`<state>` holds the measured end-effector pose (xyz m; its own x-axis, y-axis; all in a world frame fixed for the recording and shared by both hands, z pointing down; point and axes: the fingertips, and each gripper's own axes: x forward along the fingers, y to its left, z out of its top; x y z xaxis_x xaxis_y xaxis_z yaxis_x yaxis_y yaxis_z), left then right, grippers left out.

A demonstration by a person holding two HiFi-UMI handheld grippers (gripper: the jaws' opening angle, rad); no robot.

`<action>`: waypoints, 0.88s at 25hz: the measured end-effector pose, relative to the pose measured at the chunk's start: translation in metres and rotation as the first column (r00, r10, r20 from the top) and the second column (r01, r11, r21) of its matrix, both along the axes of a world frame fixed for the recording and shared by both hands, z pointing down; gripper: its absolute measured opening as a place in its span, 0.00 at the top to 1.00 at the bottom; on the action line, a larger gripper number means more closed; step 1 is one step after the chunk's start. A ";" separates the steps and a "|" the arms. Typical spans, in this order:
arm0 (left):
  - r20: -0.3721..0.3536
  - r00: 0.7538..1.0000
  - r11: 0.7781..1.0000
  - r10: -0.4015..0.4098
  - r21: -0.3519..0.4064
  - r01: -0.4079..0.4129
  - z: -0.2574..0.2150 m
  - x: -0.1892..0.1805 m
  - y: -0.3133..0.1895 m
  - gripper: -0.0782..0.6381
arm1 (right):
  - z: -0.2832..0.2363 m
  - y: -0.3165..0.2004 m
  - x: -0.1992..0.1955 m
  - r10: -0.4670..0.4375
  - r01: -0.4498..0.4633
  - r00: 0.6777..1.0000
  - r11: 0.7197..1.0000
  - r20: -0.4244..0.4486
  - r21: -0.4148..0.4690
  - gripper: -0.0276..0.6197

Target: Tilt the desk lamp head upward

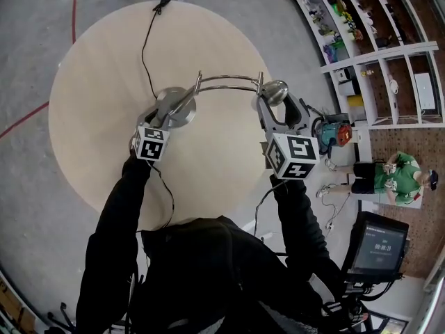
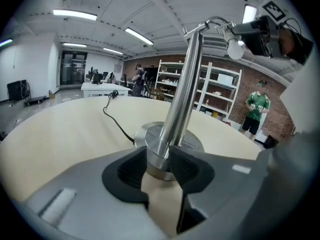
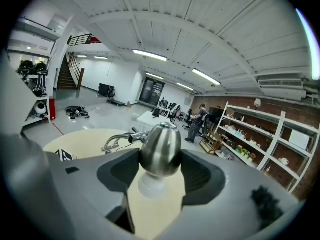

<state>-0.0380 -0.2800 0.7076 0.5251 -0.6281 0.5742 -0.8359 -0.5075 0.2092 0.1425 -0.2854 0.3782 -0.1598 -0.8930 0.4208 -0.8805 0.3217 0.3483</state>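
1. Desk lamp of brushed silver metal (image 1: 182, 108) stands on the round beige tabletop (image 1: 90, 117), its round base (image 2: 192, 143) flat on the surface a little right of the middle in the head view.
2. Both grippers are on it right now!
3. Left gripper (image 2: 159, 165) is low, at the foot of the straight metal post (image 2: 180, 94). Its dark ribbed pads (image 2: 127, 171) are clamped either side of the thick collar where the post meets the base.
4. Right gripper (image 3: 160, 170) is higher up, and its jaws are closed on the egg-shaped metal lamp head (image 3: 160, 150), one pad pressed to each flank.
5. White bulb (image 3: 152, 186) pokes out of the head's lower end, between the jaws and toward the gripper's body.
6. From the left gripper view the post leans up and to the right, and the head sits high at the top right, bulb down.
7. In the head view, thin curved rods run from the post's top across to the head, which hangs out near the tabletop's right edge.
8. Black cord (image 1: 144, 54) trails from the base across the tabletop to its far rim.
9. Off to the right, a person in a green shirt (image 1: 393, 176) stands beside white shelving (image 1: 375, 54).
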 end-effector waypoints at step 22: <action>0.045 0.995 0.996 0.089 0.028 -0.090 0.002 0.021 -0.004 0.69 | -0.027 -0.014 -0.012 -0.046 0.052 0.986 0.998 -0.157 0.039 0.53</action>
